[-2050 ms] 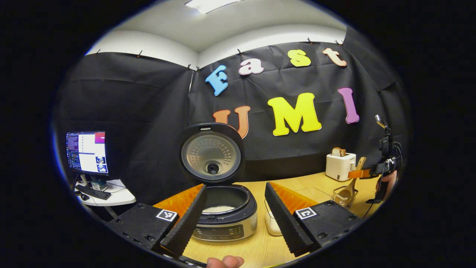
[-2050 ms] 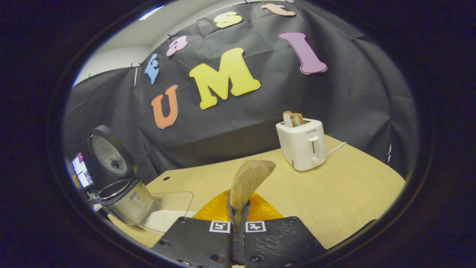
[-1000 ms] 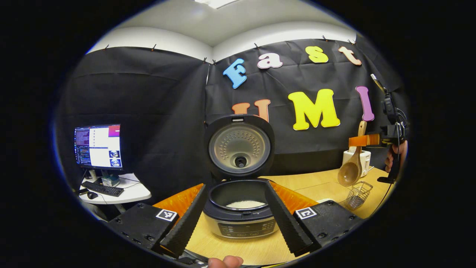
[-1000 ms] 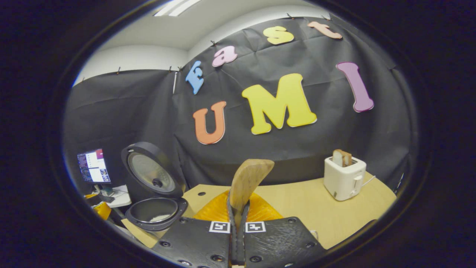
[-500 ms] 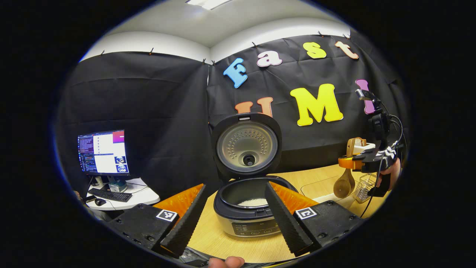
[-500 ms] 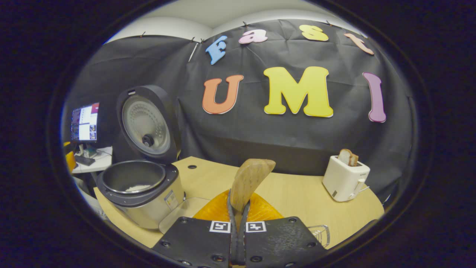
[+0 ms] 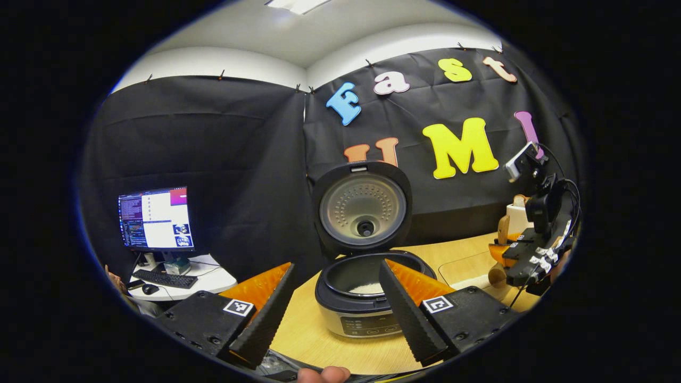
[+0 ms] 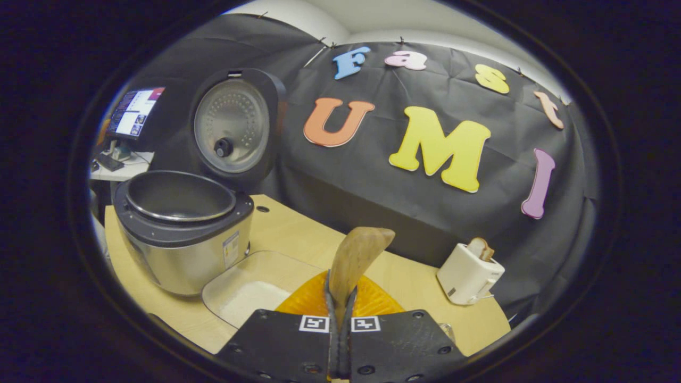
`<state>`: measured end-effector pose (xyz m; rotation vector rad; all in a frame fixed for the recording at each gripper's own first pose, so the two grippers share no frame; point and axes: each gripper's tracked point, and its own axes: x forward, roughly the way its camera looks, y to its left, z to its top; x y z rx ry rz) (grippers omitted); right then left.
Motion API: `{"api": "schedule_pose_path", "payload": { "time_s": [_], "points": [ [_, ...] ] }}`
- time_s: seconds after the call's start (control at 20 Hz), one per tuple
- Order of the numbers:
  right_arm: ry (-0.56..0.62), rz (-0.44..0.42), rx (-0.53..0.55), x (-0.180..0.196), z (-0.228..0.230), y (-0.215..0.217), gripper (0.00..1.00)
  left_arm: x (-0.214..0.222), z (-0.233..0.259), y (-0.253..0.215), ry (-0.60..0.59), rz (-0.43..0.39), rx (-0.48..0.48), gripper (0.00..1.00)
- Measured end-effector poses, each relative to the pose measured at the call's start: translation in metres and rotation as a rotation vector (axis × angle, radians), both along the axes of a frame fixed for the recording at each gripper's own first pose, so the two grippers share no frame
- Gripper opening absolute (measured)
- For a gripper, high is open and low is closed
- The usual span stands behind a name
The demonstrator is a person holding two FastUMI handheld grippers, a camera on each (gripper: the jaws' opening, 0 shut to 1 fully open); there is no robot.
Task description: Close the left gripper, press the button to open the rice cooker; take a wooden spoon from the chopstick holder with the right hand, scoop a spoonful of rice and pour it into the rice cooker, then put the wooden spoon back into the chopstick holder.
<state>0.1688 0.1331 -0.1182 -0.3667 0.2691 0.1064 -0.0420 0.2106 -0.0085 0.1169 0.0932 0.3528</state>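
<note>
The wooden spoon (image 8: 355, 261), clamped by its handle between the closed fingers of the right gripper (image 8: 340, 340), has been carried down from the height of the wall, where it hung a second ago, to just above the clear tray of rice (image 8: 250, 290) beside the rice cooker (image 8: 181, 229); the scoop is judged to be the next step, with nothing yet lifted from the tray. The cooker's lid (image 7: 364, 207) stands upright and open, so the button press is done. The left gripper (image 7: 335, 314) is held back from the cooker with its fingers spread wide and nothing between them. In the left gripper view, rice is seen lying in the cooker's pot (image 7: 367, 288), and the right gripper is seen tipped downward over the tray. In the right gripper view, the tray's white rice and the toaster (image 8: 468, 274) behind it are made plain, while the pot's bottom is hidden by its rim.
</note>
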Motion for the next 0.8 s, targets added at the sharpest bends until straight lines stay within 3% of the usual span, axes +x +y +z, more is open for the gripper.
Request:
{"api": "schedule_pose_path", "payload": {
  "time_s": [0.15,0.3,0.35,0.8],
  "points": [
    [0.029,0.013,0.044,-0.004,-0.008,0.012,0.00,-0.001,0.000,0.004,-0.003,0.004,0.003,0.99],
    [0.066,0.042,0.151,-0.008,-0.013,0.030,0.00,-0.003,0.001,0.013,-0.005,0.022,-0.005,0.95],
    [0.073,0.044,0.176,-0.007,-0.012,0.033,0.00,-0.002,-0.001,0.010,-0.007,0.013,-0.016,0.99],
    [0.187,0.051,0.499,0.003,-0.011,0.067,0.00,-0.006,-0.004,0.017,-0.010,0.014,-0.072,0.99]
  ]
}}
